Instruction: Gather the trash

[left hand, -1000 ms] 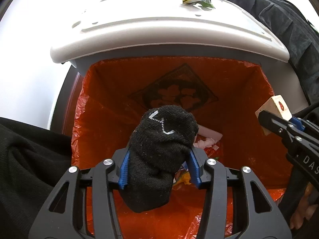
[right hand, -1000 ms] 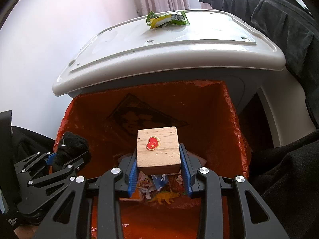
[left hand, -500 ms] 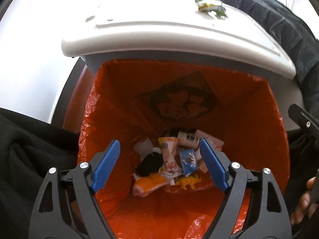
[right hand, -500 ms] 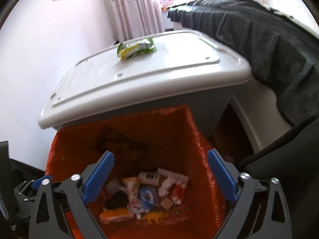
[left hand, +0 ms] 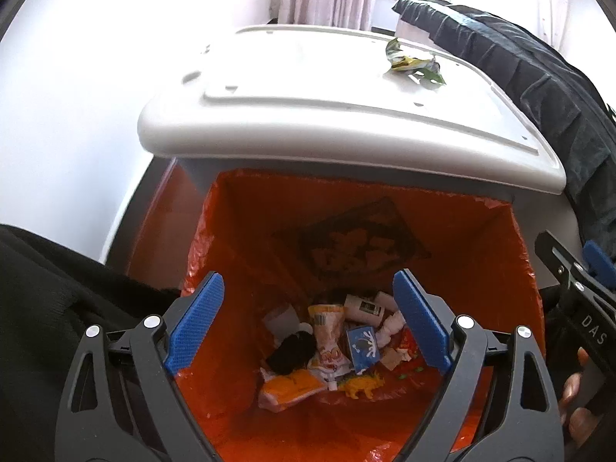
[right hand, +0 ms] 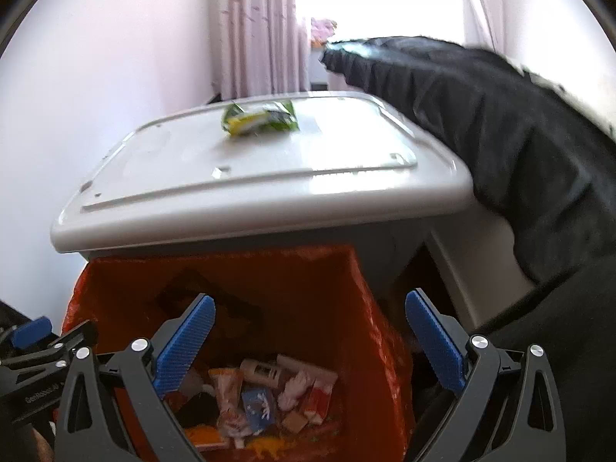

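An orange-lined trash bin (left hand: 250, 231) (right hand: 308, 288) sits below both grippers. At its bottom lie several wrappers, a black sock (left hand: 290, 352) (right hand: 198, 408), a small wooden block (left hand: 390, 358) (right hand: 294, 421) and a yellow toy dinosaur (left hand: 364, 383). My left gripper (left hand: 306, 323) is open and empty above the bin; it also shows at the left edge of the right wrist view (right hand: 30, 333). My right gripper (right hand: 308, 346) is open and empty above the bin's right side. A green-yellow snack wrapper (left hand: 414, 63) (right hand: 261, 117) lies on the white lid (left hand: 308, 88) (right hand: 269, 169) behind the bin.
A black cloth-covered surface (left hand: 539, 88) (right hand: 500, 123) runs along the right of the lid. White walls and pink curtains (right hand: 261, 30) stand behind. Dark clothing (left hand: 46, 308) fills the lower left of the left wrist view.
Both grippers opened: the left let go of the black sock and the right let go of the wooden block, and both now lie in the bin. Both grippers have risen and tilted back.
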`<state>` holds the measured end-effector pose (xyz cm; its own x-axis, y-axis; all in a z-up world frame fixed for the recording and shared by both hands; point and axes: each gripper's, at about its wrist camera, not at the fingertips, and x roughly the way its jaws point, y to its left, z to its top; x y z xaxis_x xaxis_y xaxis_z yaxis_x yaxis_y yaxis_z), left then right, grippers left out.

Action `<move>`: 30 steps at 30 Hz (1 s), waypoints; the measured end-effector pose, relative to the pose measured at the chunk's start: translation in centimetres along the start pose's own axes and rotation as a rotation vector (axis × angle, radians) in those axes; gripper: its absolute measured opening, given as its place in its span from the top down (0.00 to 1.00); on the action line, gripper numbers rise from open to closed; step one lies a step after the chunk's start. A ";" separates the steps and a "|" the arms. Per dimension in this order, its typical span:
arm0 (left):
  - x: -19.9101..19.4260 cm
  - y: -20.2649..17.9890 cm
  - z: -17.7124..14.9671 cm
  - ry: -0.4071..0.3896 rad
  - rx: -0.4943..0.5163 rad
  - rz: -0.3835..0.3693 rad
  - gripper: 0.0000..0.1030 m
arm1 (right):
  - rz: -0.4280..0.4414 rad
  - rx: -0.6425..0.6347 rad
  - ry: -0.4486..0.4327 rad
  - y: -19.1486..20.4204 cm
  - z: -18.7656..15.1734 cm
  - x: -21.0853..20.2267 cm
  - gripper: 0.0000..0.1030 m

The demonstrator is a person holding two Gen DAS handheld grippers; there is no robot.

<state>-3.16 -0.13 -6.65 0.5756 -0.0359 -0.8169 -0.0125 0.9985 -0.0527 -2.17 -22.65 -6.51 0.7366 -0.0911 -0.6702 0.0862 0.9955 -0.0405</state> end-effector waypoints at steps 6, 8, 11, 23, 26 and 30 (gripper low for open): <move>-0.6 -0.1 0.4 -0.029 0.031 -0.001 0.15 | -0.007 -0.047 -0.047 1.1 0.6 -0.3 0.05; -0.5 0.0 0.4 -0.022 0.025 -0.008 0.15 | -0.007 -0.037 -0.046 0.8 0.6 -0.3 0.05; -0.2 0.0 0.4 -0.015 0.027 -0.006 0.15 | -0.011 -0.025 -0.049 0.5 0.7 -0.2 0.05; 0.0 -0.5 0.2 0.000 0.038 -0.001 0.15 | -0.021 -0.019 -0.025 0.3 0.5 0.1 0.05; 0.1 -0.4 0.2 0.001 0.034 0.002 0.15 | -0.021 -0.013 -0.022 0.2 0.5 0.2 0.05; 0.2 -0.3 0.1 0.002 0.030 0.017 0.09 | -0.023 -0.006 -0.013 0.0 0.6 0.4 0.05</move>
<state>-2.95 -0.40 -6.72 0.5743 -0.0186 -0.8184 0.0025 0.9998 -0.0210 -1.53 -22.68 -6.34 0.7434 -0.1141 -0.6590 0.0990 0.9933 -0.0602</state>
